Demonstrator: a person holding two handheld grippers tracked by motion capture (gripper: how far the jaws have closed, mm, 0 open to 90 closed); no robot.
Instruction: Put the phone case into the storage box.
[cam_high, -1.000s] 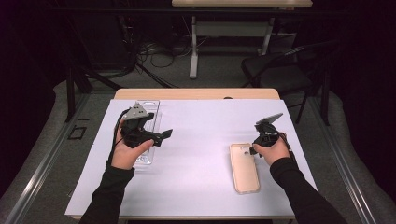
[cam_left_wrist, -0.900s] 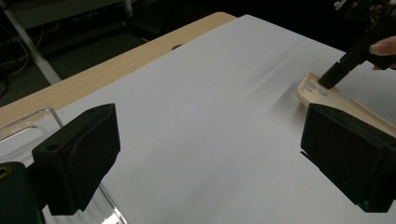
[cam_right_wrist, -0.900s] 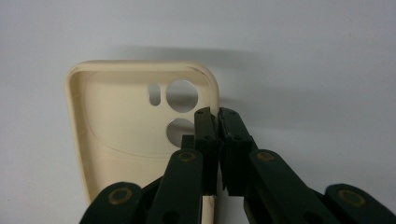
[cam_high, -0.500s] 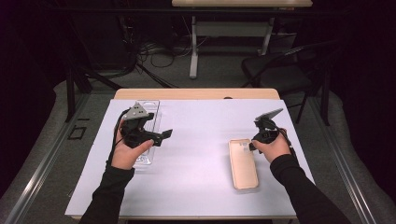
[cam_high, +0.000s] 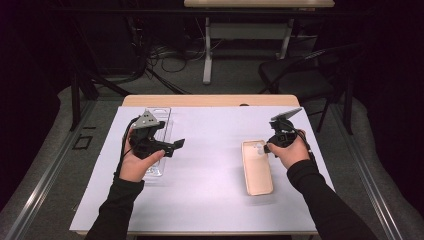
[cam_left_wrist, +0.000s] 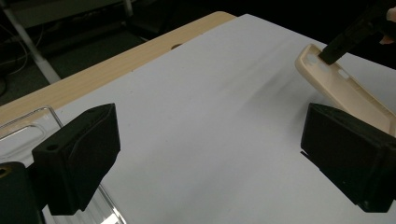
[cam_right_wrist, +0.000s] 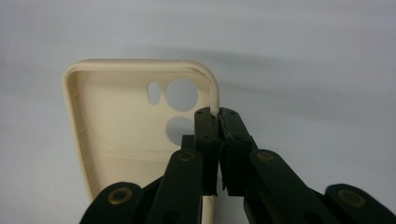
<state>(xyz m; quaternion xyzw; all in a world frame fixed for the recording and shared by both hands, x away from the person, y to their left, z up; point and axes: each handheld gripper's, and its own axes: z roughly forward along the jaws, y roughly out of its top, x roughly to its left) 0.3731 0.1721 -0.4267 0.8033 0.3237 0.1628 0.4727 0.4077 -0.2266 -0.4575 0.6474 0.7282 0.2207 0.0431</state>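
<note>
Right gripper (cam_right_wrist: 218, 116) pinching the beige case (cam_right_wrist: 121, 135) by its side wall.

The jaws close on the wall beside the camera holes. The left gripper (cam_left_wrist: 205, 154), jaws wide open, hangs over the worktop (cam_high: 210, 200); the high view shows a clear case (cam_high: 159, 135) under it.

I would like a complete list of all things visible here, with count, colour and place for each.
Beige soft plastic phone case: one, beige, open side up, right part of the mat, its side wall pinched by the right gripper.
Clear plastic phone case: one, transparent, left part of the mat, under the left gripper.
White mat: one, white, covering the table.
Wooden table: one, light wood, far edge showing.
Black chair: one, black, behind the table.
Left gripper: one, black, jaws wide apart.
Right gripper: one, black, jaws closed on the beige case.
</note>
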